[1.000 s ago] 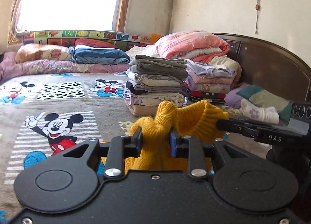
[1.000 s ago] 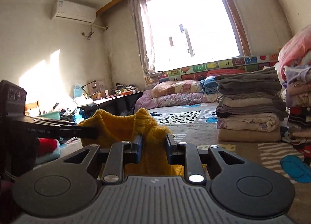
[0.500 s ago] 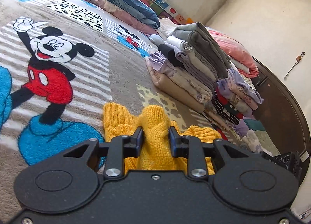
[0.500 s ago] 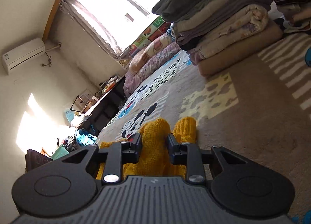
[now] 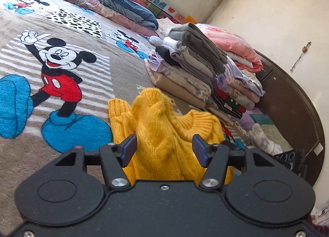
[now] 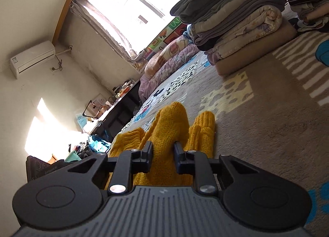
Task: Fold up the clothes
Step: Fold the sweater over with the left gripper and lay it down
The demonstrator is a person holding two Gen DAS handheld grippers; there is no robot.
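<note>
A yellow knitted sweater [image 5: 156, 113] lies bunched on the Mickey Mouse blanket [image 5: 123, 68] of the bed. My left gripper [image 5: 164, 144] is open, its blue-padded fingers spread wide on either side of a raised fold of the knit, which they no longer pinch. In the right wrist view the same sweater [image 6: 172, 121] rests low on the blanket [image 6: 267, 123], one ribbed cuff pointing away. My right gripper [image 6: 163, 150] is shut on a ridge of the knit. The part of the sweater under both grippers is hidden.
A tall stack of folded clothes [image 5: 185, 68] stands just beyond the sweater, also in the right wrist view as a stack [image 6: 236, 16]. A dark wooden headboard [image 5: 287, 97] curves on the right. Rolled bedding [image 5: 123, 12] lines the far edge under the window. A cluttered desk [image 6: 123, 97] stands beside the bed.
Both grippers have come down from holding the sweater in the air to the blanket. The left gripper's fingers have spread apart and let go of the knit; the right still grips.
</note>
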